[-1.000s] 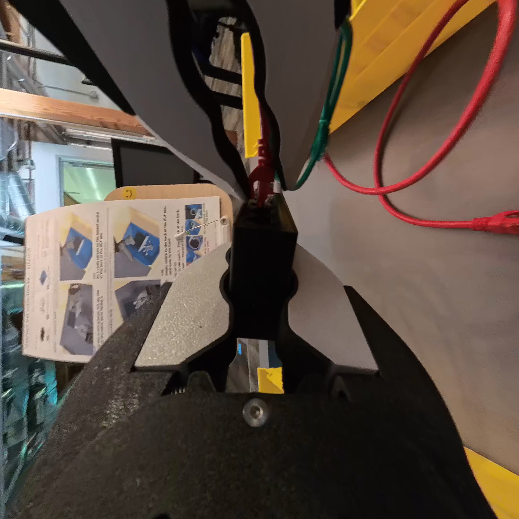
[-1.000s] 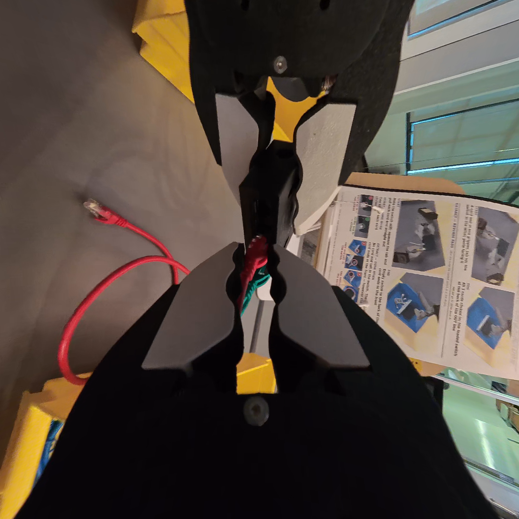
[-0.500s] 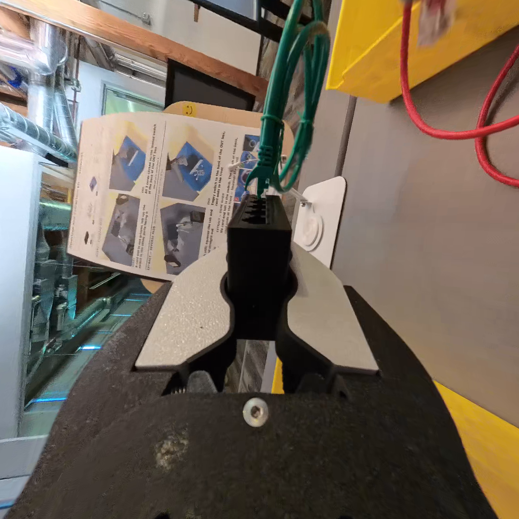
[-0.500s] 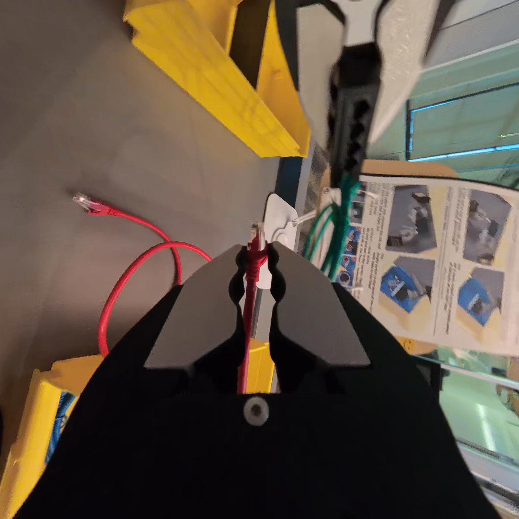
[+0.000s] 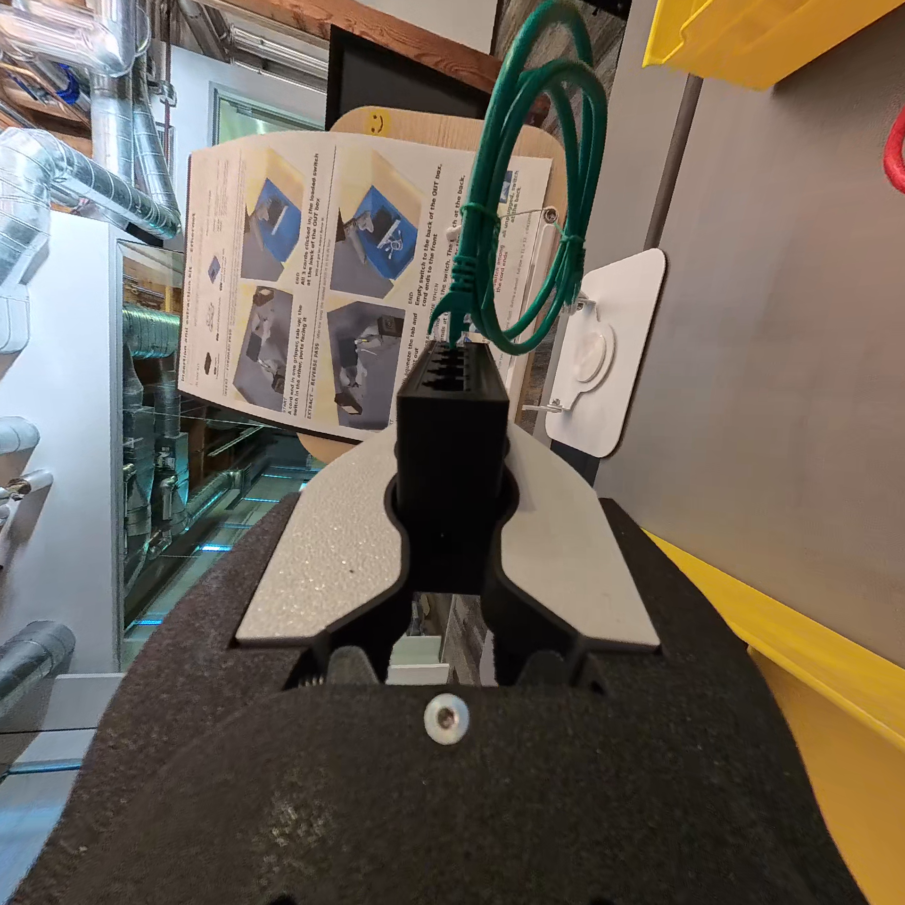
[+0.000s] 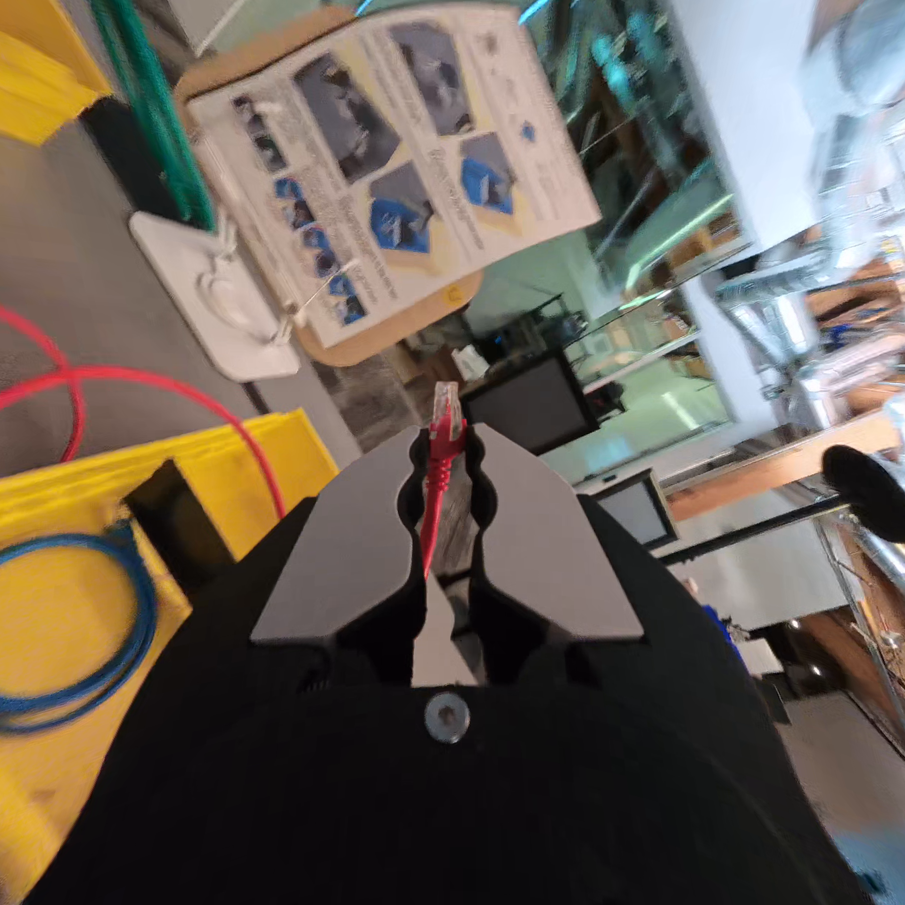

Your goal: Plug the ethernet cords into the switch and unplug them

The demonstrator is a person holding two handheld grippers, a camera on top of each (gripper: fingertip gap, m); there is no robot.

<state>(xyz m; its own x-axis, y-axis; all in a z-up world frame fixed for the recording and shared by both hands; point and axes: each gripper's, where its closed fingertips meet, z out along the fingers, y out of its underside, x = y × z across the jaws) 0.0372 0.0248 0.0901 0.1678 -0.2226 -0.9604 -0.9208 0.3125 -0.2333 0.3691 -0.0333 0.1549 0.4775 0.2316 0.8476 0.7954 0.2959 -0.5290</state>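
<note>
My left gripper (image 5: 450,455) is shut on the black switch (image 5: 451,470), held off the table with its row of ports facing away. A coiled green ethernet cord (image 5: 534,205) is plugged into one port and hangs from the switch. My right gripper (image 6: 444,433) is shut on the red ethernet cord (image 6: 438,475) just behind its clear plug (image 6: 446,399), which sticks out past the fingertips, free of the switch. The red cord's slack (image 6: 147,379) loops over the grey table (image 6: 59,254). The switch does not show in the right wrist view.
A printed instruction sheet (image 5: 343,274) on a wooden board stands at the table's edge beside a white holder plate (image 5: 607,352). Yellow bins (image 5: 808,695) flank the table; one (image 6: 54,631) holds a coiled blue cord (image 6: 98,627). Shelving and pipes lie beyond. About 35 centimeters separates my left fingertips from my right.
The red plug has come out of the switch. My right gripper pulled away with it and swung off; the left gripper drew back, with the green cord still plugged in.
</note>
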